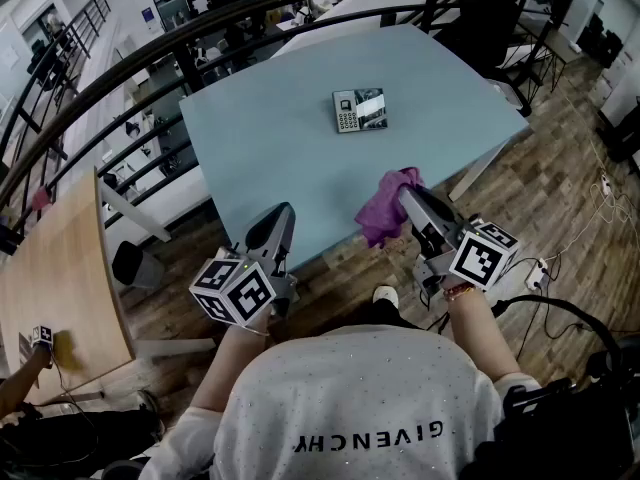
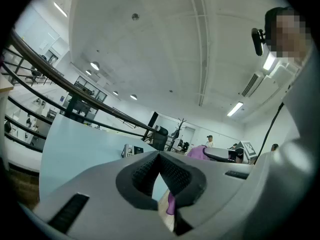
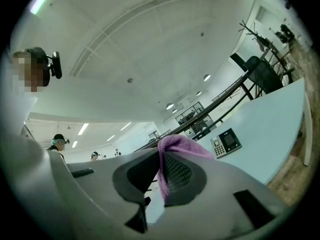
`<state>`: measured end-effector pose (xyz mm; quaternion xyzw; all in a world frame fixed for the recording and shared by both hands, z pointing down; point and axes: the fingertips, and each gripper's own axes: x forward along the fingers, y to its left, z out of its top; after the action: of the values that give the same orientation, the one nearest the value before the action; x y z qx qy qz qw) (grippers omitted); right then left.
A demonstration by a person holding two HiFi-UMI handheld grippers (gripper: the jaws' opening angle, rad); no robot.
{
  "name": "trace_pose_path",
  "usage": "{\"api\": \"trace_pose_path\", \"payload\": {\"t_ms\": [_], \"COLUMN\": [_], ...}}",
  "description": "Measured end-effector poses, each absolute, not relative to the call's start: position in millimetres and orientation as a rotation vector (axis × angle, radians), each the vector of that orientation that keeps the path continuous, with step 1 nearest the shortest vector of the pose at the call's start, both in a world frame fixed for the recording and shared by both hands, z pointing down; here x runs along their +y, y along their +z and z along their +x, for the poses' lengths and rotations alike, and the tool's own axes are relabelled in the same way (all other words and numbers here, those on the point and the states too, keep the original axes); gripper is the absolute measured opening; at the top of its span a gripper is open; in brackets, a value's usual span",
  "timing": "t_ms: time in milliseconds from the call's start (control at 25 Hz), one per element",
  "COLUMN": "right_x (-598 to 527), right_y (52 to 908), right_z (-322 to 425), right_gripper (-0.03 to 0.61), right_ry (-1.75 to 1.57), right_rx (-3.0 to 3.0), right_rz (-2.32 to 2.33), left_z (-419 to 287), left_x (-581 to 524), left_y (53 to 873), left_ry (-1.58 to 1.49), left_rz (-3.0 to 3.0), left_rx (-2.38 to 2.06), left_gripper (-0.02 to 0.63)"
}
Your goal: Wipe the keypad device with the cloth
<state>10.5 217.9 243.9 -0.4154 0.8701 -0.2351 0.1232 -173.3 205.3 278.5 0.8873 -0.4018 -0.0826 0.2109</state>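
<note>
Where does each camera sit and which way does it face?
Head view: on the head, looking steeply down at table, keypad; shirt, forearms, left hand-held gripper, right hand-held gripper show.
Left gripper view: on the left hand-held gripper, looking along its shut jaws across the table.
Right gripper view: on the right hand-held gripper, looking along jaws shut on cloth.
All share the keypad.

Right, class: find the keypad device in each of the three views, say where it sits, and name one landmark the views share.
Head view: the keypad device is upper centre, on the light blue table.
Left gripper view: small, left of centre, just above the jaws.
Right gripper view: right of centre, just right of the purple cloth.
Shared landmark: the purple cloth, nearer than the device in every view.
</note>
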Motion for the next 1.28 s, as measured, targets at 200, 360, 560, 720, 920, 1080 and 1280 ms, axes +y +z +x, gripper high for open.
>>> {"api": "trace_pose_path", "payload": {"t_ms": [200,360,560,720,920,1080,1280], "right_x": [222.8,213.6,190.3,155.8,99.0,49.0,-15.0], "right_y": [253.1,255.1,258.0,250.4,251.8,250.1,257.2], "right_z": [16.9,18.6,31.3,39.0,43.9,48.9,52.0], "right_gripper": [0.023,0.023,0.023,0.023,0.023,0.023,0.023], "right_ry": [-0.722,-0.711,-0.735,-0.745,-0.742,-0.738,-0.798], "right_rx": [2.538,2.551,2.523,2.507,2.551,2.596,2.668], "right_rz": [-1.235,-1.234,-1.222,-1.223,-1.230,-1.196,-1.151], "left_z": [-169.7,-167.2,-155.4,-139.2,-119.8,-110.1,-96.3], "left_x": [212.9,205.7,191.3,169.7,125.7,79.4,28.5], "left_y": [288.9,288.8,288.4,282.8,279.3,270.6,271.3], "left_ry": [-0.218,-0.219,-0.220,-0.240,-0.274,-0.265,-0.253], "left_rz": [2.436,2.438,2.431,2.393,2.352,2.367,2.334], "left_rx": [-1.110,-1.116,-1.121,-1.073,-1.045,-1.081,-1.132], "left_gripper": [0.008,0.008,0.008,0.008,0.008,0.008,0.008]}}
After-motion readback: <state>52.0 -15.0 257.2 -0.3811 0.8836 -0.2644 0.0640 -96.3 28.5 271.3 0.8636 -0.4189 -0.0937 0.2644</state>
